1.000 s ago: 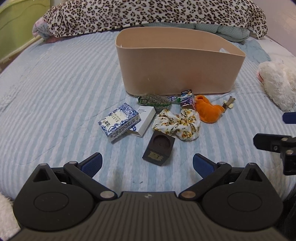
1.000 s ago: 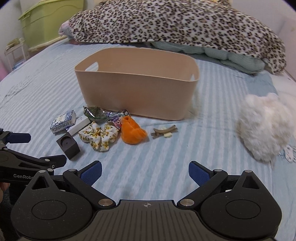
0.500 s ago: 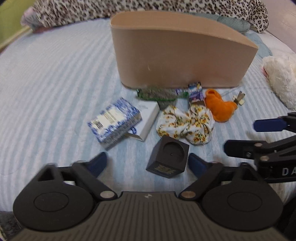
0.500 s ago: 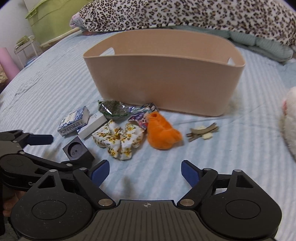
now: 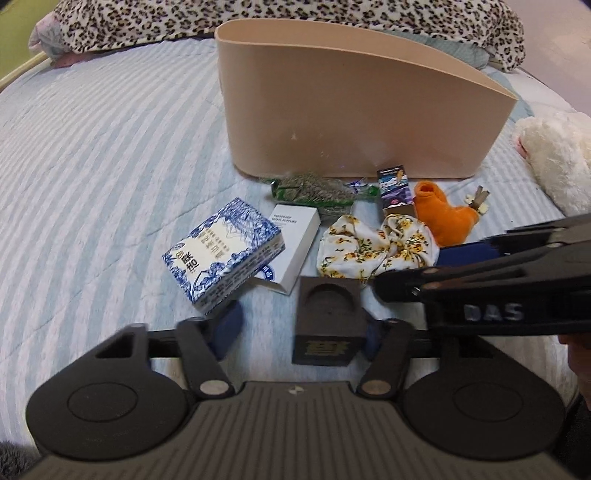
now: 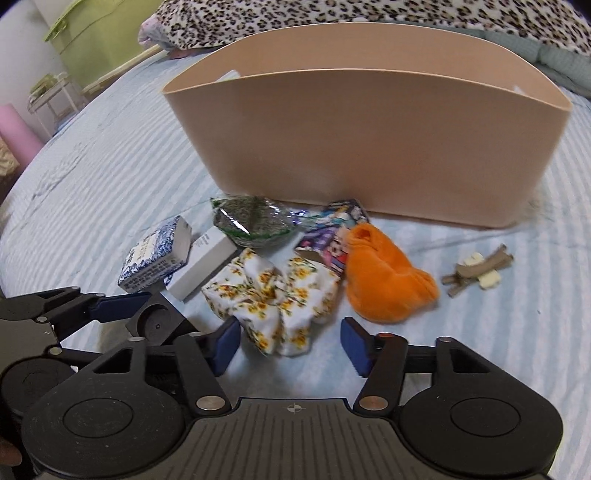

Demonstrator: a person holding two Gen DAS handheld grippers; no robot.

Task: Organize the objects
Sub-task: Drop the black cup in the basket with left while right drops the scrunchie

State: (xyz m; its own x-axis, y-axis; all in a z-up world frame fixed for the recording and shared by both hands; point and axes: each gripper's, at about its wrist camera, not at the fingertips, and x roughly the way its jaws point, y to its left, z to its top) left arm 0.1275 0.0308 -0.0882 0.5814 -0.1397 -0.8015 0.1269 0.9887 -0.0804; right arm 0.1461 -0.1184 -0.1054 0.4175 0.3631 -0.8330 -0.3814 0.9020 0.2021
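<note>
A tan bin (image 5: pixel 362 110) stands on the striped bed; it also shows in the right wrist view (image 6: pixel 369 147). In front lie a blue-patterned box (image 5: pixel 221 258), a white box (image 5: pixel 295 240), a green packet (image 5: pixel 314 190), a purple packet (image 5: pixel 395 184), a floral scrunchie (image 6: pixel 273 295), an orange cloth (image 6: pixel 384 280) and a hair clip (image 6: pixel 476 273). My left gripper (image 5: pixel 299 328) is open around a dark square box (image 5: pixel 327 317), whose right side touches the right finger. My right gripper (image 6: pixel 290 341) is open, its fingers on either side of the scrunchie's near edge.
A leopard-print blanket (image 5: pixel 258 18) lies behind the bin. A white plush toy (image 5: pixel 554 155) sits at the right. A green storage box (image 6: pixel 96 37) and a small rack (image 6: pixel 51 99) stand off the bed's left side.
Both grippers moved forward and down toward the objects. The left one now straddles the dark box and its fingers have narrowed. The right one reached the scrunchie and narrowed too.
</note>
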